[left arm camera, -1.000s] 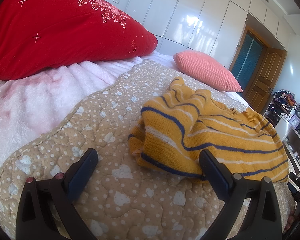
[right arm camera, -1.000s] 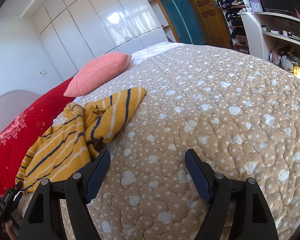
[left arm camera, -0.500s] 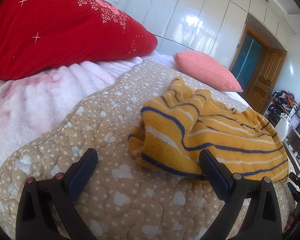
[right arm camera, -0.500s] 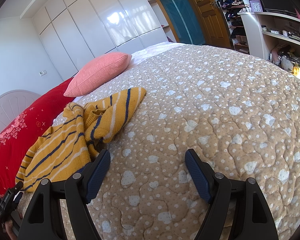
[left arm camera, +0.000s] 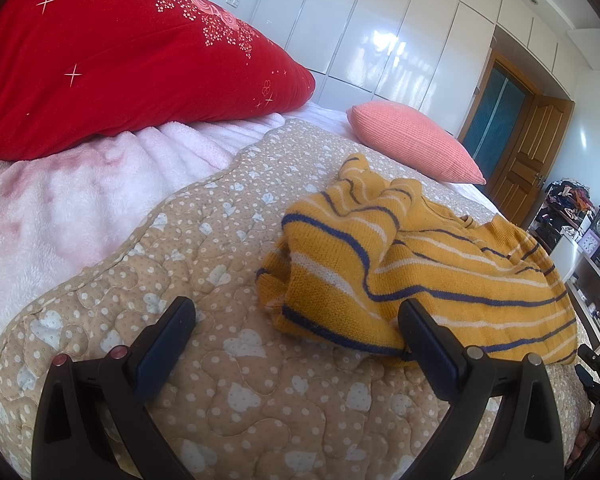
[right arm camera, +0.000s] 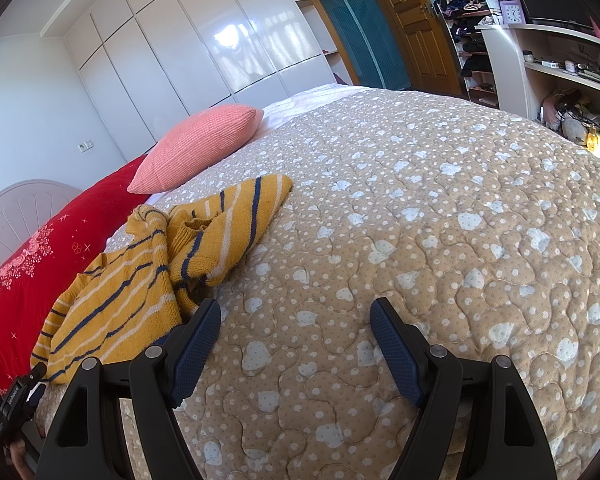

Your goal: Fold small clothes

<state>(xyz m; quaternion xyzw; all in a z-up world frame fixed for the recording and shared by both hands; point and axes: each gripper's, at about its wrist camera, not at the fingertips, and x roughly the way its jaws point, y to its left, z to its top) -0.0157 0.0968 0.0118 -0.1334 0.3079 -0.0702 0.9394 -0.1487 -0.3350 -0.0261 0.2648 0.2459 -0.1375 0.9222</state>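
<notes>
Nothing has shifted since a second ago: both grippers hover where they were, and the sweater [left arm camera: 416, 268] lies just as it lay. It is mustard-yellow knit with navy and white stripes, rumpled into a heap on the quilt [left arm camera: 204, 264], one sleeve flung out flat toward the pink pillow [right arm camera: 200, 148] in the right wrist view (its cuff end pointing that way). From the left wrist view its long axis runs from the bunched end near the middle of the frame out to the right edge of the bed. The left gripper [left arm camera: 296, 320] has its jaws spread wide, holding nothing, its right finger just in front of the sweater's near hem; whether it touches the knit, I cannot tell. The right gripper [right arm camera: 296, 320] is likewise wide open and empty, over bare quilt, the sweater just beside its left finger. Behind, a big red pillow [left arm camera: 120, 56] rests on a pale pink blanket [left arm camera: 60, 208].
</notes>
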